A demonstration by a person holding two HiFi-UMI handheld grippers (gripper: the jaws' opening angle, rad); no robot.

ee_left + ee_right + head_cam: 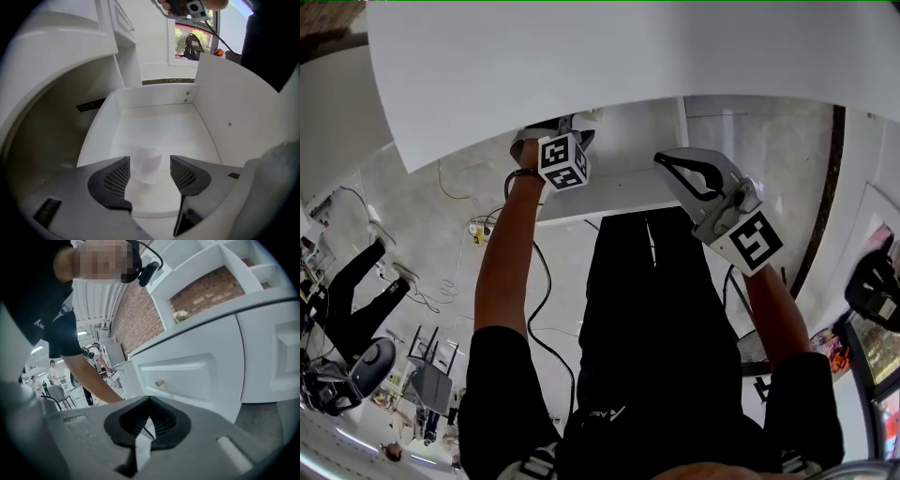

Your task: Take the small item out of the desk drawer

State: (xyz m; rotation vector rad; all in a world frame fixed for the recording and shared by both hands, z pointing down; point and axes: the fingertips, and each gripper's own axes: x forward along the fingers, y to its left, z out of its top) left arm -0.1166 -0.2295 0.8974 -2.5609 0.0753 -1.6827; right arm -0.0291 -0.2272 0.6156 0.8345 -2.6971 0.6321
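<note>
While the left gripper [150, 174] reaches into the open white drawer [157, 99] with its jaws spread apart, the small white item [147, 164] sits inside the drawer between them, at lower centre of the frame. The right gripper [149, 420], jaws pressed together on nothing, faces a closed white drawer front [187, 373] with a small knob [160, 382].

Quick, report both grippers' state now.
Left gripper: open, small white item between its jaws in the drawer.
Right gripper: shut, jaws together, holding nothing.
</note>
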